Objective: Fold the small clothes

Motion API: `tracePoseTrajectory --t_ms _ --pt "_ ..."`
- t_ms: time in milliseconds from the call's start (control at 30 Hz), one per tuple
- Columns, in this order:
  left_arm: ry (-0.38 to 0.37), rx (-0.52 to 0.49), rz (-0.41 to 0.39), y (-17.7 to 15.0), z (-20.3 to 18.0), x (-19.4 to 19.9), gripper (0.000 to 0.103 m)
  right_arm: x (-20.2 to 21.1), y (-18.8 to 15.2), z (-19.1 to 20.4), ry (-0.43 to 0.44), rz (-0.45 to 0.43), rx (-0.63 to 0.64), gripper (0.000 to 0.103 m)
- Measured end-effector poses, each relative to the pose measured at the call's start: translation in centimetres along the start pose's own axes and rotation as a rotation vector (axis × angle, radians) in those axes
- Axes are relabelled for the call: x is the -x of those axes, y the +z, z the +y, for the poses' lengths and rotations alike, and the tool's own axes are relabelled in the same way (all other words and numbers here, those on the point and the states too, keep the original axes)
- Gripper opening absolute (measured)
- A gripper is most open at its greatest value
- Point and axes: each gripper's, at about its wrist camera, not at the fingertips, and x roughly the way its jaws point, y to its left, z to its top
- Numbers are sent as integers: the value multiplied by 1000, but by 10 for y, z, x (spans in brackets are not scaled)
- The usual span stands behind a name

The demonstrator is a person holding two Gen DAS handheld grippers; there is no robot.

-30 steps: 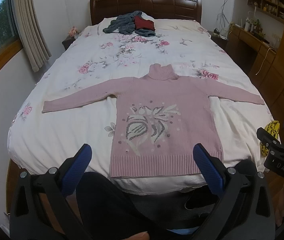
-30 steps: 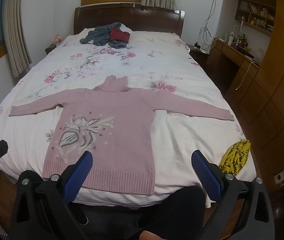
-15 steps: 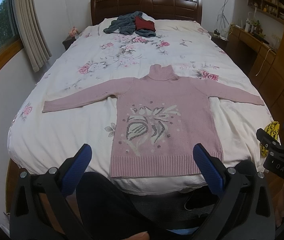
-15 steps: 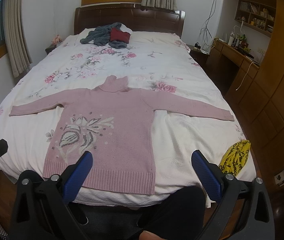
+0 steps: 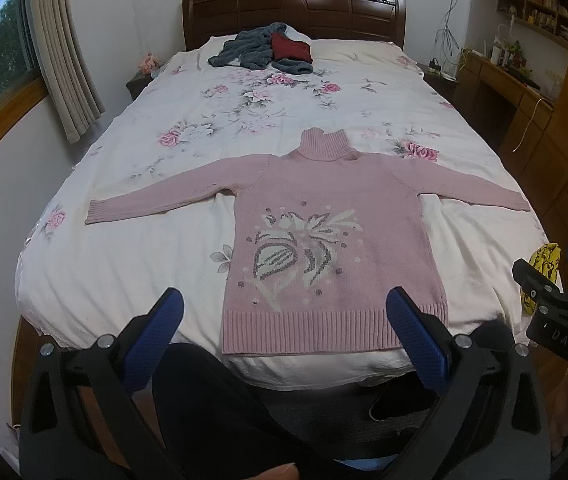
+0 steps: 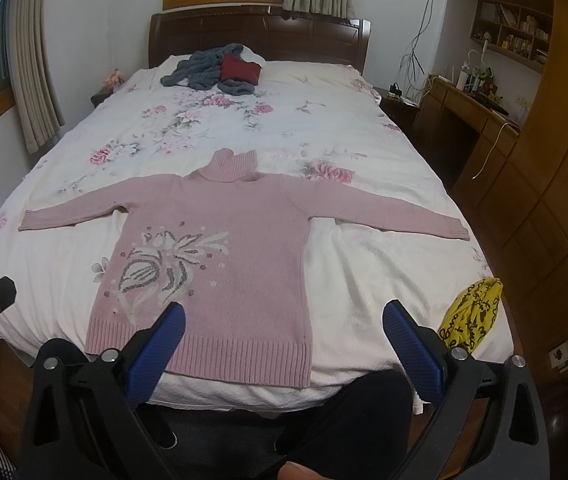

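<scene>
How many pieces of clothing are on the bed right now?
3, possibly more: a pink sweater spread flat near the foot, and a grey garment bunched by the headboard with a red one on it. The yellow cloth at the right edge may also count.

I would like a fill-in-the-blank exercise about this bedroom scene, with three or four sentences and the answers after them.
1. The pink sweater lies flat on the bed with both sleeves spread ____.
2. Both the left gripper and the right gripper are ____ and hold nothing.
3. Near the headboard, a dark red garment lies on a ____ one.
4. The small cloth at the bed's right edge is ____ with black marks.

Answers: out; open; grey; yellow
</scene>
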Motion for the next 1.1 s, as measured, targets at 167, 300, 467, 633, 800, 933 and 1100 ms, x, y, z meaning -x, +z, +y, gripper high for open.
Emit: tracePoseTrajectory --t_ms 167,300,467,633,800,933,1100 --pt "0 -1 -1 -1 0 -1 100 0 -1 0 1 3 1 99" --pt "0 0 0 -1 0 -1 100 -1 -3 -1 2 4 0 99" --pt "-2 1 1 -2 1 -1 100 1 -4 -2 2 3 0 99" --pt "0 1 1 -2 0 -1 100 -1 -5 -2 1 2 -1 99" --pt "-2 5 3 -5 3 -2 100 -1 -4 -1 0 3 0 99" --pt "-2 4 10 -6 2 -5 100 -3 -5 -3 -1 2 -1 99" --pt "-4 2 14 -8 -2 -7 100 -7 -7 -8 -6 7 -8 99"
